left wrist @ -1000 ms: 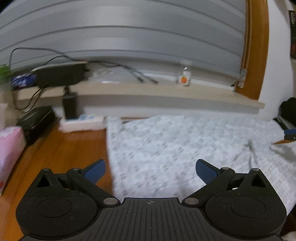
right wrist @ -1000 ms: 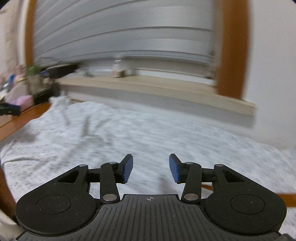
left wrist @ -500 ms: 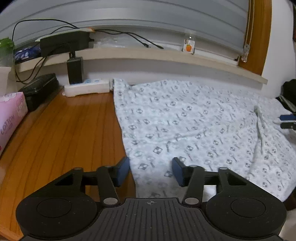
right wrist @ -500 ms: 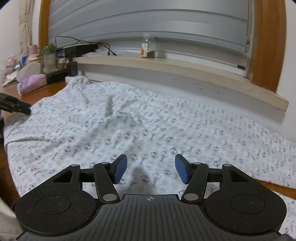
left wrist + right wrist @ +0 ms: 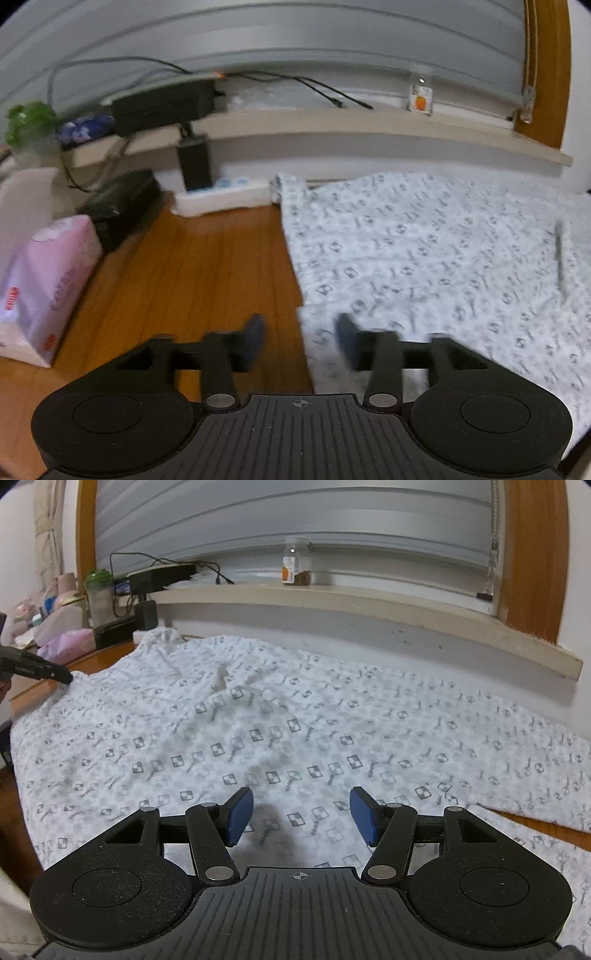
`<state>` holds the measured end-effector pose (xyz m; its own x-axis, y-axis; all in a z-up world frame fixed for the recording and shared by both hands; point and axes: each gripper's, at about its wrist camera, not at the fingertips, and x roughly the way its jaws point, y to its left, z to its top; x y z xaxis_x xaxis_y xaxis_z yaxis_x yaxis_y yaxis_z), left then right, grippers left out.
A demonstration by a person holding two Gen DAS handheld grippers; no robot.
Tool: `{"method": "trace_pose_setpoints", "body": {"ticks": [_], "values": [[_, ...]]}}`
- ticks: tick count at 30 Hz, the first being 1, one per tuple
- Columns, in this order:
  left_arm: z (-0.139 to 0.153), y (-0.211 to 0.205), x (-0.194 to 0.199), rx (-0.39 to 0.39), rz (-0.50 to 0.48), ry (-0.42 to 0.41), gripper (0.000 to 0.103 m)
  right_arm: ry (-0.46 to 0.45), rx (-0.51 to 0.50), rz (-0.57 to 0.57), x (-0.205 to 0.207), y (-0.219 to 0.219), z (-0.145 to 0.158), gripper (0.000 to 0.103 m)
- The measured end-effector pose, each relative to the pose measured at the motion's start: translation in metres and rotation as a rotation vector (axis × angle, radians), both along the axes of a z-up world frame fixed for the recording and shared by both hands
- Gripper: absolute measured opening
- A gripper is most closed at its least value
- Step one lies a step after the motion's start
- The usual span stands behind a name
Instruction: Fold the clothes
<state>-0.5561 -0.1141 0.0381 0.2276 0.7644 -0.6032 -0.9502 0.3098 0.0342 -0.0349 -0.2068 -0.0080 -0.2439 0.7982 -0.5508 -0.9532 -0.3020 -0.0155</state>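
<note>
A white garment with a small grey checked print (image 5: 424, 254) lies spread flat on the wooden table (image 5: 192, 273). My left gripper (image 5: 301, 341) is open and empty, low over the garment's left edge, with one finger over wood and one over cloth. In the right wrist view the same garment (image 5: 280, 716) fills the middle. My right gripper (image 5: 301, 819) is open and empty just above its near part. The left gripper's tip (image 5: 48, 672) shows at the garment's far left edge.
A pink tissue pack (image 5: 48, 284), a black box (image 5: 122, 206) and a white power strip (image 5: 221, 195) sit left of the garment. A window sill (image 5: 351, 605) with a small jar (image 5: 295, 566) and a black device with cables (image 5: 162, 105) runs along the back.
My left gripper has dropped lower and shifted left to the garment's left edge, its jaws narrower than a second ago. My right gripper has opened wider and settled over the cloth.
</note>
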Motion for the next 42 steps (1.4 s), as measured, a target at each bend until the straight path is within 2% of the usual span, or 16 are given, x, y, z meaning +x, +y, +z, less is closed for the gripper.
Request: {"method": "trace_pose_setpoints", "body": {"ticks": [1,3,6,9,13,18,21,26,30,36,42], "values": [[0.001,-0.002,0.001,0.008,-0.004,-0.014,0.082,-0.007,0.003,0.003,-0.002,-0.001,0.001,0.061],[0.004,-0.007,0.004,0.022,-0.013,-0.042,0.082,-0.019,0.011,0.009,-0.005,-0.004,0.004,0.066],[0.008,-0.009,0.014,0.033,-0.039,-0.077,0.086,-0.027,0.024,0.012,-0.007,-0.009,0.006,0.066],[0.012,-0.011,0.033,0.056,-0.082,-0.115,0.103,-0.027,0.029,-0.006,-0.003,-0.017,0.005,0.066],[0.010,-0.008,0.069,0.058,-0.176,-0.163,0.103,-0.002,0.019,-0.063,0.018,-0.031,0.000,0.070],[0.001,0.001,0.129,0.046,-0.297,-0.192,0.103,0.022,0.006,-0.187,0.062,-0.055,-0.006,0.073],[-0.004,0.003,0.166,0.035,-0.357,-0.194,0.103,0.013,0.008,-0.284,0.092,-0.072,-0.006,0.079],[-0.007,-0.002,0.222,0.017,-0.465,-0.200,0.103,-0.048,0.011,-0.450,0.137,-0.094,-0.002,0.081],[-0.008,-0.014,0.260,0.003,-0.553,-0.206,0.103,-0.055,0.016,-0.526,0.163,-0.110,0.000,0.083],[-0.014,-0.033,0.288,-0.023,-0.630,-0.186,0.103,-0.077,0.010,-0.540,0.169,-0.121,-0.003,0.085],[-0.017,-0.043,0.287,-0.035,-0.626,-0.192,0.103,-0.068,0.008,-0.532,0.168,-0.124,-0.004,0.085]]}}
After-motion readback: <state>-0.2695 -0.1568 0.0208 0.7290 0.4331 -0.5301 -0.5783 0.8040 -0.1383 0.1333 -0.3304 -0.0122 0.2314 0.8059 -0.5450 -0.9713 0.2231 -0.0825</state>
